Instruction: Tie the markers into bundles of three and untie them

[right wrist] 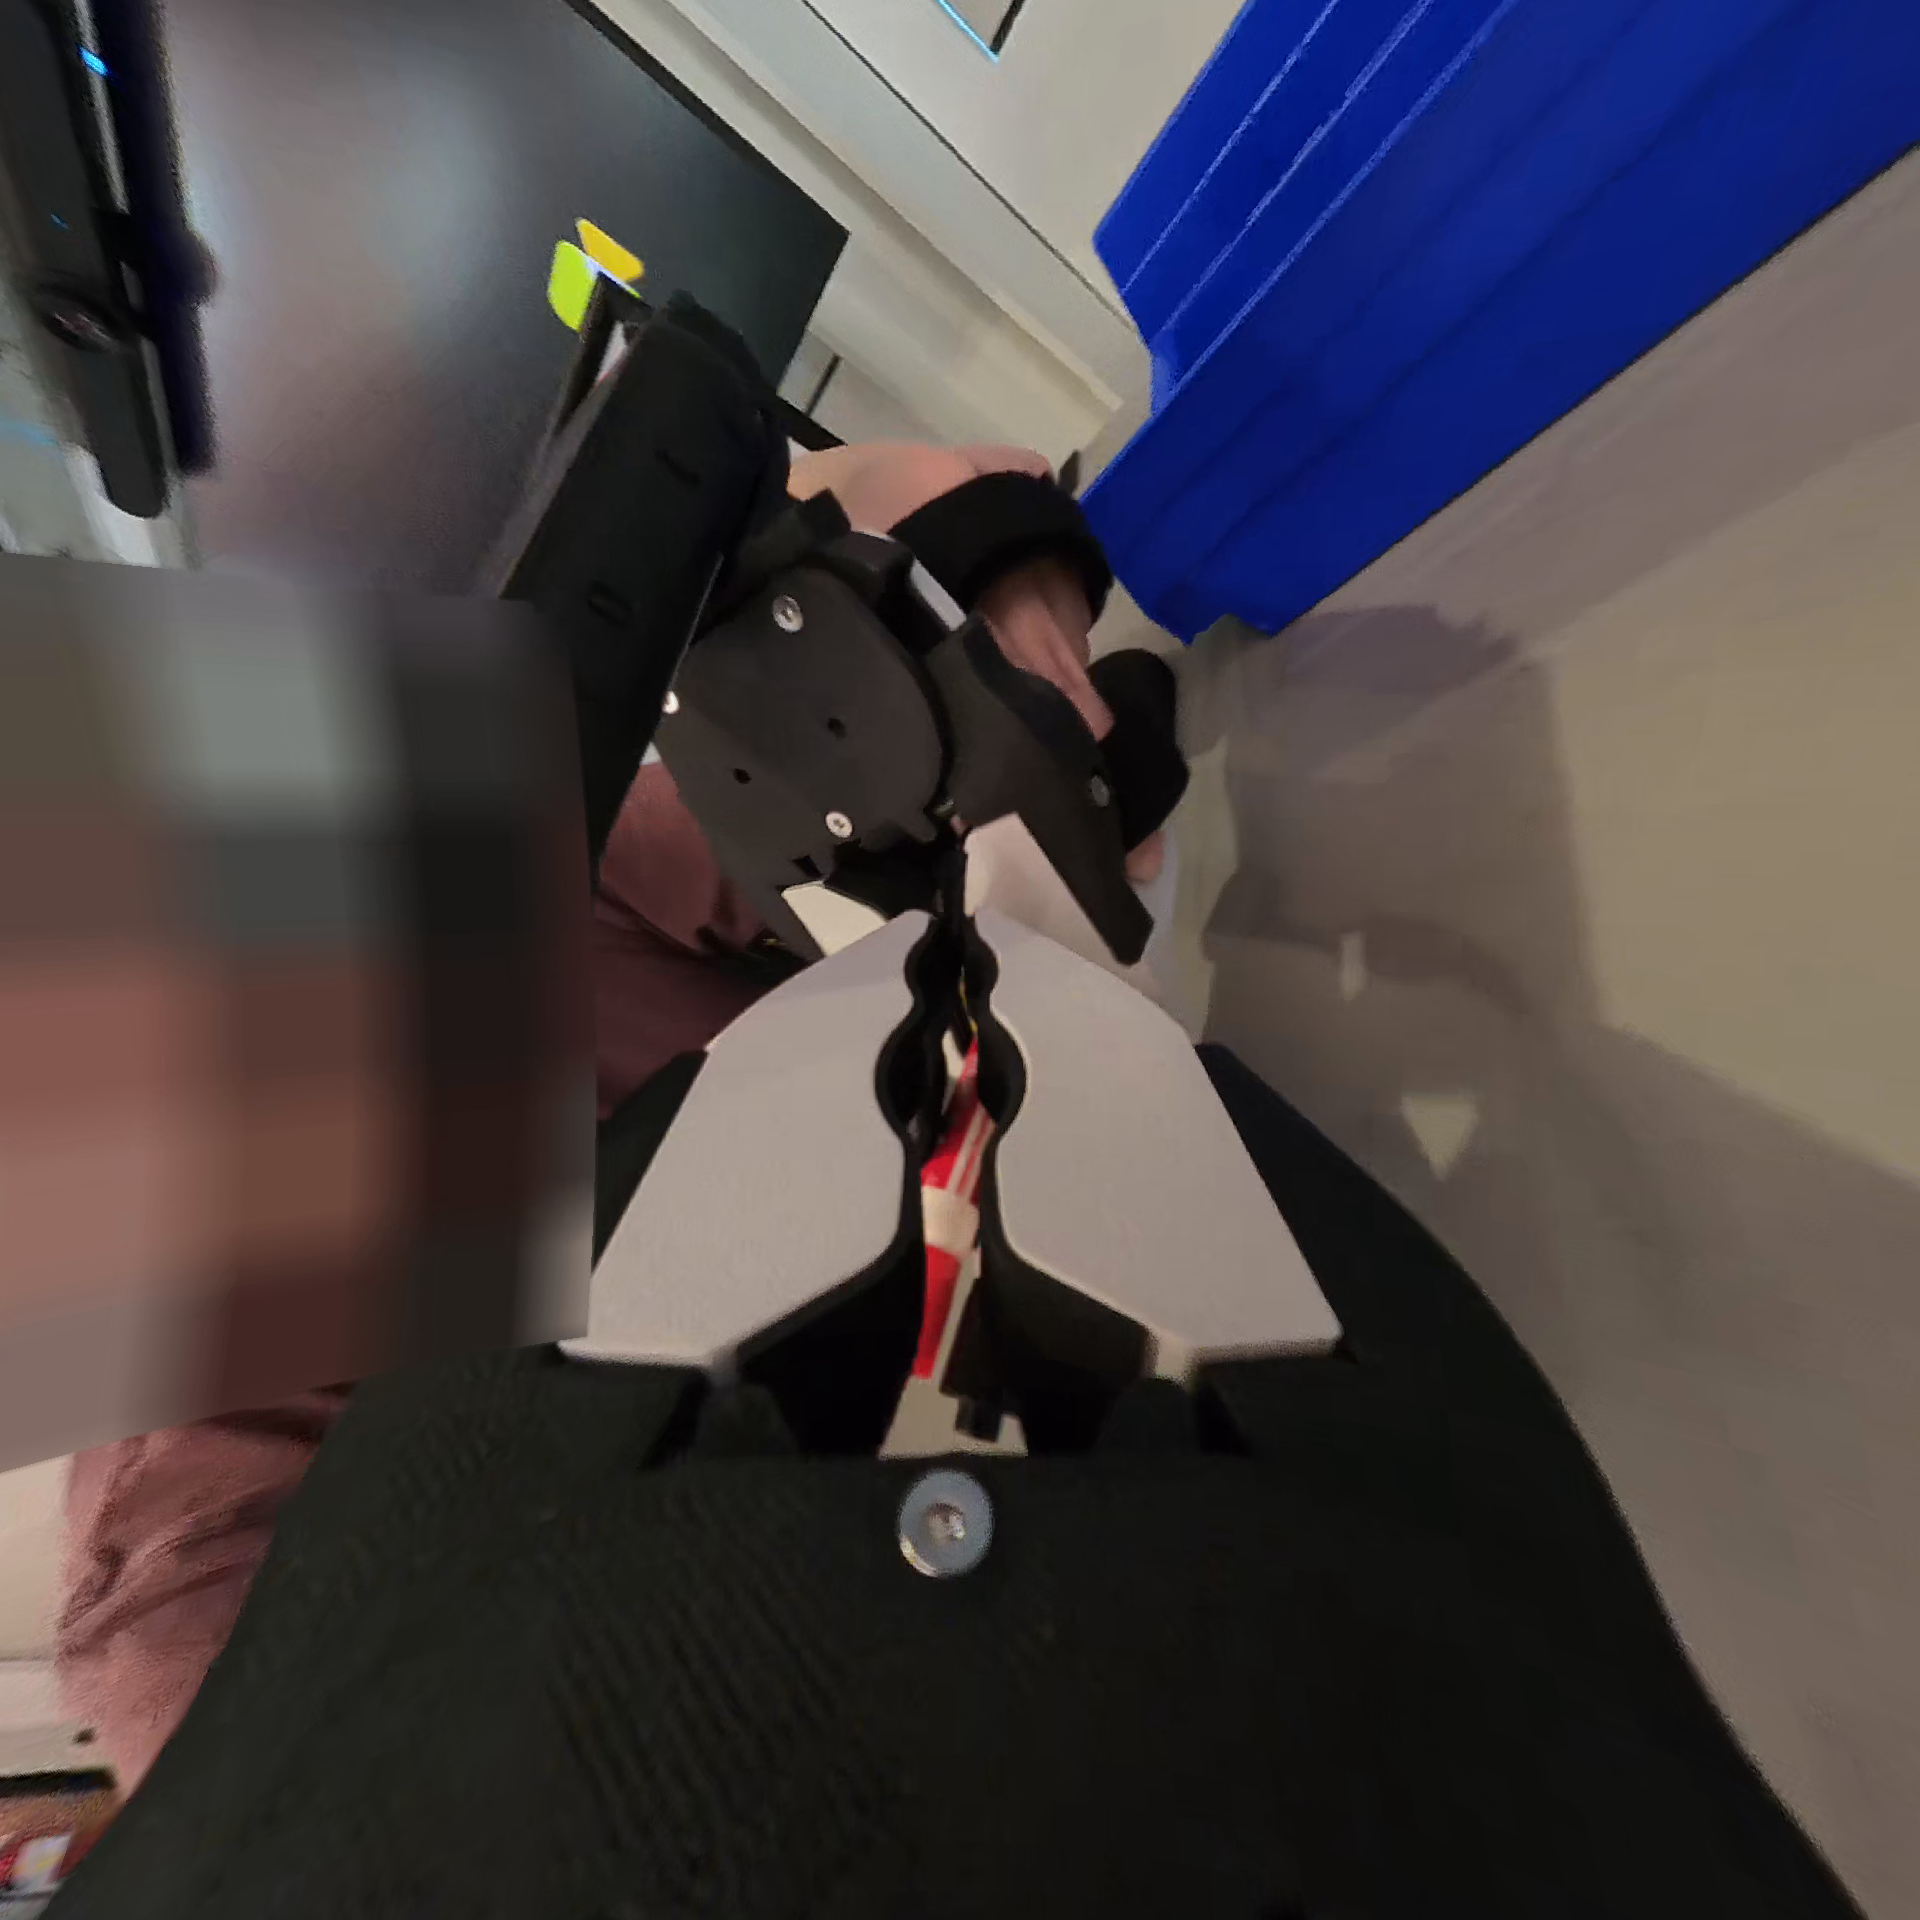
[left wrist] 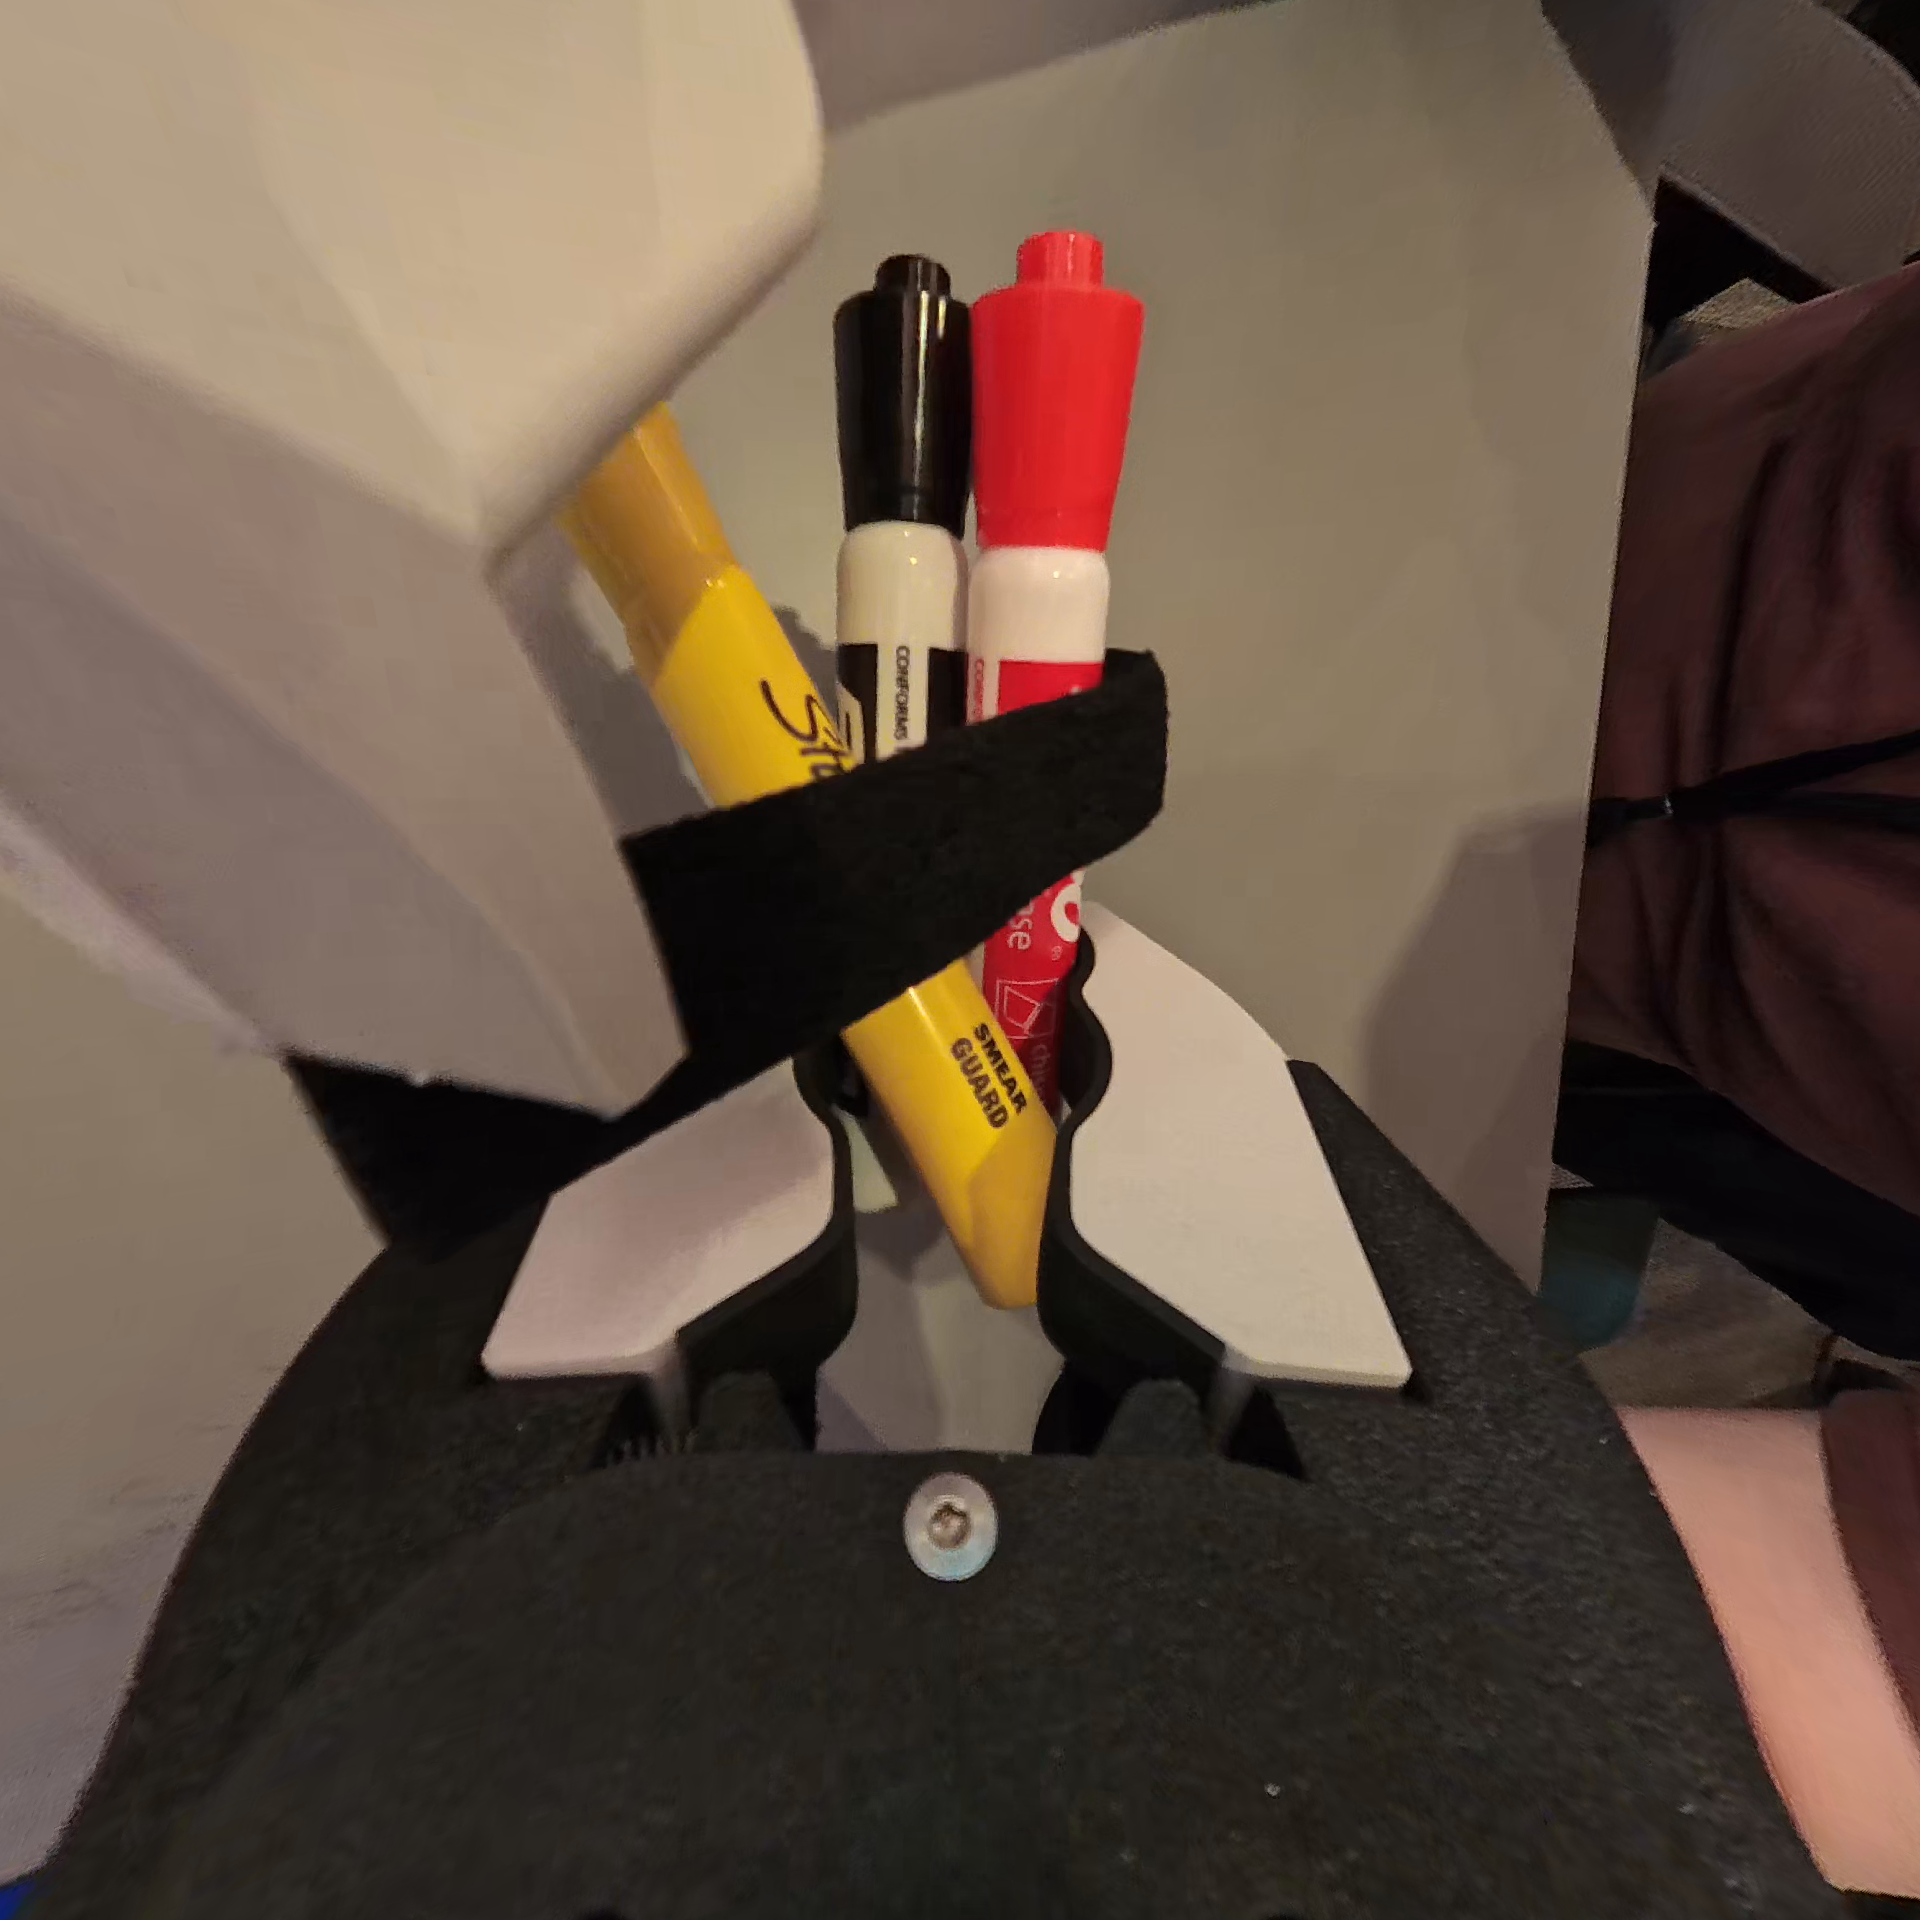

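Note:
My left gripper (left wrist: pixel 951 1039) is shut on three markers held upright: a yellow highlighter (left wrist: pixel 727 707) leaning left, a black-capped marker (left wrist: pixel 899 499) and a red-capped marker (left wrist: pixel 1049 499). A black hook-and-loop strap (left wrist: pixel 894 842) wraps loosely around them and runs down to the left. A white finger of the right gripper (left wrist: pixel 364 520) looms blurred at the upper left, over the highlighter's cap. In the right wrist view my right gripper (right wrist: pixel 951 940) is shut on the black strap (right wrist: pixel 943 914), with the red marker (right wrist: pixel 951 1195) showing behind the gap. The left gripper's black body (right wrist: pixel 810 717) is just beyond.
A grey tabletop (left wrist: pixel 1351 520) lies behind the markers. Stacked blue bins (right wrist: pixel 1455 312) stand on the table (right wrist: pixel 1662 935) at the upper right. A person's hand (right wrist: pixel 1039 634) holds the left gripper. Maroon clothing (left wrist: pixel 1766 727) is at the right, and a dark screen (right wrist: pixel 416 312) at the upper left. Left tips to right tips: about 9 cm.

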Demonstrator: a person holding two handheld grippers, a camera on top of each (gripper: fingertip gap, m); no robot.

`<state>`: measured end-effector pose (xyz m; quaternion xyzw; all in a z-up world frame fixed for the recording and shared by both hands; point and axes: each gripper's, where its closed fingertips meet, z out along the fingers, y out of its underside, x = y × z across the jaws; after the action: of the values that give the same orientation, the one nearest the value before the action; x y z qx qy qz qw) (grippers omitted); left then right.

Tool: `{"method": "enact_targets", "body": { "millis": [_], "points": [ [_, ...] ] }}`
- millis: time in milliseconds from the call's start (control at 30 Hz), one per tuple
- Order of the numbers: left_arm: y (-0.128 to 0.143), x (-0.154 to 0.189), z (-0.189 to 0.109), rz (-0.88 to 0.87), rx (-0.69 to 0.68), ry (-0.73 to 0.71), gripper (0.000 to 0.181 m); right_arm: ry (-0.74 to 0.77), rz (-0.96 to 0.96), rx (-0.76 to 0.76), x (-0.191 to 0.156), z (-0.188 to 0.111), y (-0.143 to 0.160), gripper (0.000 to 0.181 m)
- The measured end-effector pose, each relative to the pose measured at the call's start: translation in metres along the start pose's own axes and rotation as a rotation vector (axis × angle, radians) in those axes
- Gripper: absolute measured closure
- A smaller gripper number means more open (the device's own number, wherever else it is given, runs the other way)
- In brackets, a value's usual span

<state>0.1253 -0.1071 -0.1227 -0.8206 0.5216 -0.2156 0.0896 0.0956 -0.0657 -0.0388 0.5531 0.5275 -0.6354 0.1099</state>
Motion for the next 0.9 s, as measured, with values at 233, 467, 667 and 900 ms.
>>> {"method": "enact_targets", "body": {
  "millis": [233,467,667,900],
  "points": [
    [-0.01,0.012,-0.004,0.008,0.058,0.068,0.144,0.029,0.029,0.024,0.008,0.005,0.0,0.175],
    [-0.012,0.015,-0.011,-0.023,0.109,0.124,0.144,0.029,0.108,0.038,0.021,0.004,0.006,0.163],
    [-0.013,0.018,-0.013,-0.025,0.123,0.143,0.143,0.048,0.105,0.046,0.021,-0.003,0.006,0.157],
    [-0.012,0.02,-0.013,-0.023,0.118,0.155,0.143,0.112,0.05,0.023,0.021,-0.012,0.007,0.147]
  ]
}}
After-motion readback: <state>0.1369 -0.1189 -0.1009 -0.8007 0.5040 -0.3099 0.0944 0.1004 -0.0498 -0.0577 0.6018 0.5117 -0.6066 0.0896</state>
